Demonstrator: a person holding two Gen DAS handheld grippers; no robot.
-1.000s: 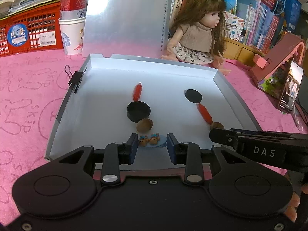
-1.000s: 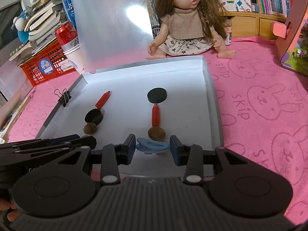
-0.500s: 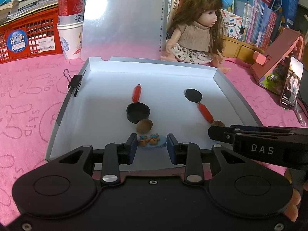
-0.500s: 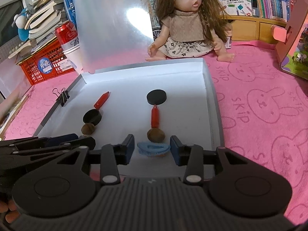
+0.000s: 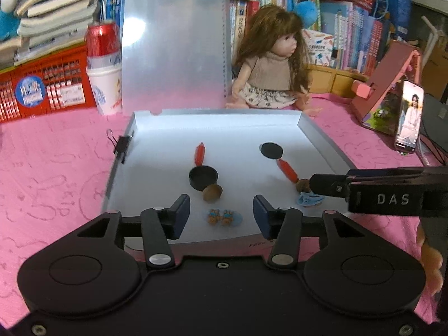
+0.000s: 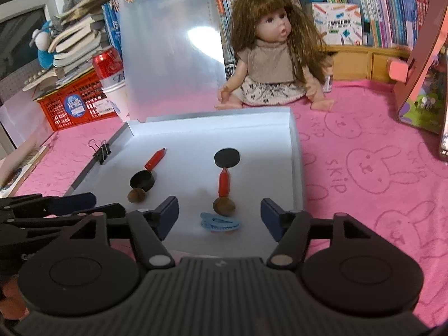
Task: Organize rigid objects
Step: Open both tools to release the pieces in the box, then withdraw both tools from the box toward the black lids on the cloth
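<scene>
1. My left tool (image 5: pixel 221 214) is open, fingers spread either side of the small blue bear hair clip (image 5: pixel 223 217) lying in the shallow white tray (image 5: pixel 156 151).
2. My right tool (image 6: pixel 219 215) is open over the blue plastic claw clip (image 6: pixel 219 223), which lies just beside a brown walnut (image 6: pixel 224 204).

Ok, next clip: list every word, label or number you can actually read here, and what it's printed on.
"DAS": white letters on the right gripper, seen from the left wrist.
"SKIP": printed beside the rabbits on the pink cloth.
Round blue sticker and white label on the red basket: too blurred to read.
Red can, white cup, book spines, pencil-pattern box: print illegible.
</scene>
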